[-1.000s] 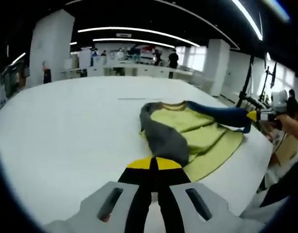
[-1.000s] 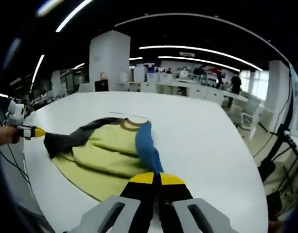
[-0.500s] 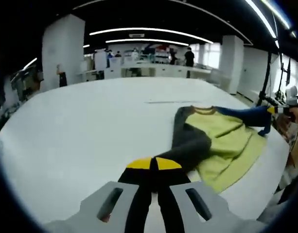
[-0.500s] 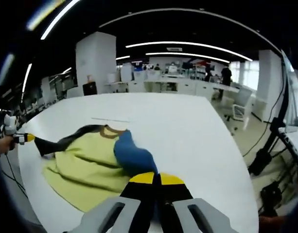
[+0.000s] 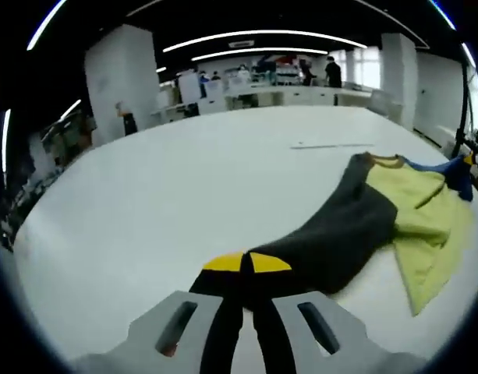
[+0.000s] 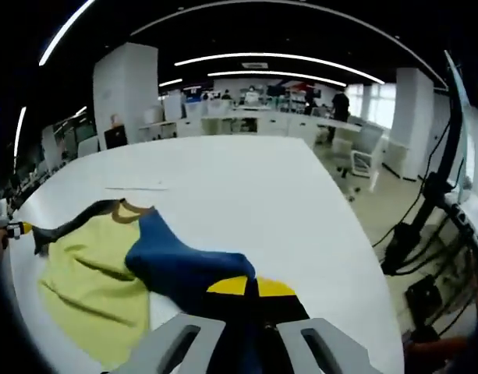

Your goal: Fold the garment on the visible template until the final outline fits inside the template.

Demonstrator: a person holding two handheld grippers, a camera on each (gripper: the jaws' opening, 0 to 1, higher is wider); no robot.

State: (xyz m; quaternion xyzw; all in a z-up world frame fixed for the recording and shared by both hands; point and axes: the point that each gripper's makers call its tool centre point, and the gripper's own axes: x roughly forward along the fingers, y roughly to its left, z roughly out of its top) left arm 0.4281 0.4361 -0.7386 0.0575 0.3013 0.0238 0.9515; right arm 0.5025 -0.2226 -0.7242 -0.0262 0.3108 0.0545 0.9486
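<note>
- Left gripper view: the yellow-tipped black left gripper (image 5: 246,263) is pressed together, pinching the dark grey sleeve (image 5: 336,234) of the soft, creased yellow-green knit garment (image 5: 426,222), which lies on the smooth white round desk (image 5: 161,202).
- The grey sleeve runs long from 6 o'clock toward the brown collar (image 5: 385,160) at 2 o'clock.
- In the right gripper view, the right gripper (image 6: 244,287) is clamped on the blue sleeve (image 6: 180,261), which stretches toward 10 o'clock.
- The garment's hem is cut off at the edge; the template outline is hard to make out.
</note>
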